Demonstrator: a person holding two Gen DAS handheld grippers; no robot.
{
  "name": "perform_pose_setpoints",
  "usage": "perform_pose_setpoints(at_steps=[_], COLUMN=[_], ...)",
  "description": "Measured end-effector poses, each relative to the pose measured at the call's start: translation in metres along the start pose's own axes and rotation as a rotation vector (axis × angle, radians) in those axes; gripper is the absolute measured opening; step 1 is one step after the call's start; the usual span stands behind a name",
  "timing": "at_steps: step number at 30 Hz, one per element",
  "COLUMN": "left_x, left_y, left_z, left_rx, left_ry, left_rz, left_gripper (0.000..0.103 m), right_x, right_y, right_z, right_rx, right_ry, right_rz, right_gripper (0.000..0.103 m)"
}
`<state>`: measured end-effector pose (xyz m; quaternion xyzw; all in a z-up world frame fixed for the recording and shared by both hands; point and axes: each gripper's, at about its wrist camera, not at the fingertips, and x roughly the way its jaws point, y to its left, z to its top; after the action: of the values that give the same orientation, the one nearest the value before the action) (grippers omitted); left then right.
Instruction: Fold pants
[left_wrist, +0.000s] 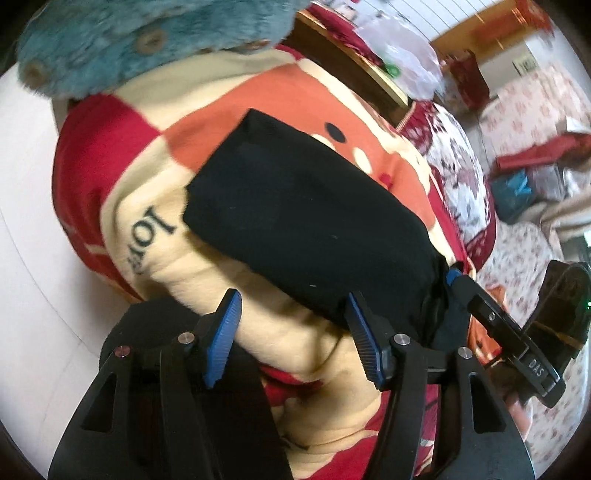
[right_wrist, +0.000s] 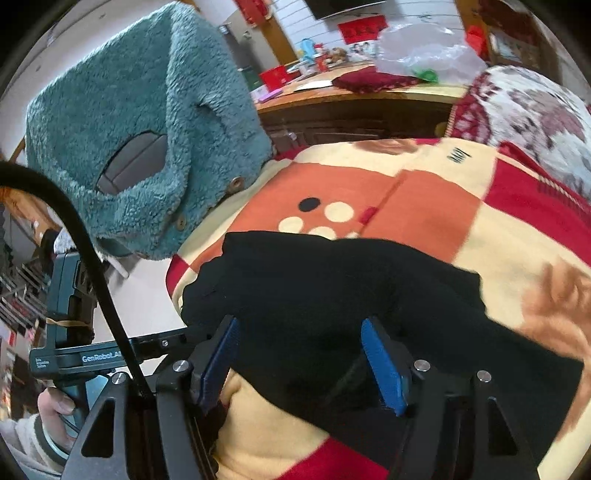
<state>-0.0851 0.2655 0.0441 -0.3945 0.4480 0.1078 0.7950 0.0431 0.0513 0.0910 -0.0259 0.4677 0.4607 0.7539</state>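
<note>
Black folded pants (left_wrist: 310, 221) near edge hidden under right gripper (right_wrist: 301, 363); left gripper (left_wrist: 291, 336) and right both spread, pinching nothing; checked fleece blanket (left_wrist: 147, 177) clear alongside.

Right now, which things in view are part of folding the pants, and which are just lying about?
Part of the job:
- black pants, folded into a bundle on the blanket
- left tongs, open
- right tongs, open over the pants

Just lying about:
- teal fleece jacket
- plastic bag
- flowered quilt
</note>
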Motion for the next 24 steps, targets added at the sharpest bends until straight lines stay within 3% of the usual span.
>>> perform_pose_setpoints(at_steps=[14,19,24], left_x=[0.011,0.012,0.010], left_y=[0.012,0.017,0.020], left_z=[0.014,0.017,0.018], left_rx=[-0.070,-0.095,-0.100], left_ry=[-0.030,-0.045,-0.054], left_rz=[-0.069,-0.106,-0.128], left_gripper=[0.058,0.059,0.060], right_x=[0.062,0.106,0.150], right_y=[0.035,0.057,0.067], right_z=[0.059,0.082,0.096], right_rx=[-0.178,-0.316,-0.373], right_ry=[0.084,0.162,0.228], right_rz=[0.060,0.084,0.094], right_gripper=[0.067,0.067,0.067])
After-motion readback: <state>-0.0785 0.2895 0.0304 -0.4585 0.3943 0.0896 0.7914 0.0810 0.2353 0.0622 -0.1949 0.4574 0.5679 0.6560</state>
